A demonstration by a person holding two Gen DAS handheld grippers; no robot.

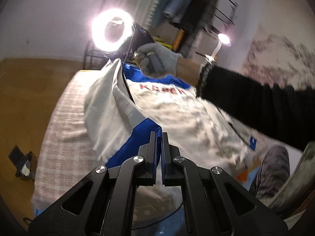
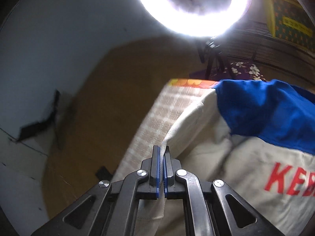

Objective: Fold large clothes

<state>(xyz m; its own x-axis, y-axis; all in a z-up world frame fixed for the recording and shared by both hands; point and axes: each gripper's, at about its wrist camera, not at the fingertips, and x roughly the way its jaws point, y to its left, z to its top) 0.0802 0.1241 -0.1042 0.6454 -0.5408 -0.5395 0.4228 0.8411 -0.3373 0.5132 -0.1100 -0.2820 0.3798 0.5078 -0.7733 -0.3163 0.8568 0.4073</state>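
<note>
Wooden flooring [image 1: 29, 90] is surrounding the checked bedcover [image 1: 63, 129], where the white-and-blue garment [image 1: 177, 114] is lying spread; a ring lamp [image 1: 113, 29] is glaring beyond; my left gripper [image 1: 158, 135] is pinching the garment's blue panel; my right gripper [image 2: 162, 149] is clamping its cream hem edge.

Left tool [image 1: 159, 135]: points downward, jaws closed on a blue fabric edge.
Right tool [image 2: 162, 149]: points steeply downward, jaws pinched on a cream fabric edge.
Right hand [image 1: 157, 62]: grey glove, wrapped around a handle at 12 o'clock in the left wrist view.
Right forearm [image 1: 256, 104]: black sleeve, entering from 3 o'clock.
</note>
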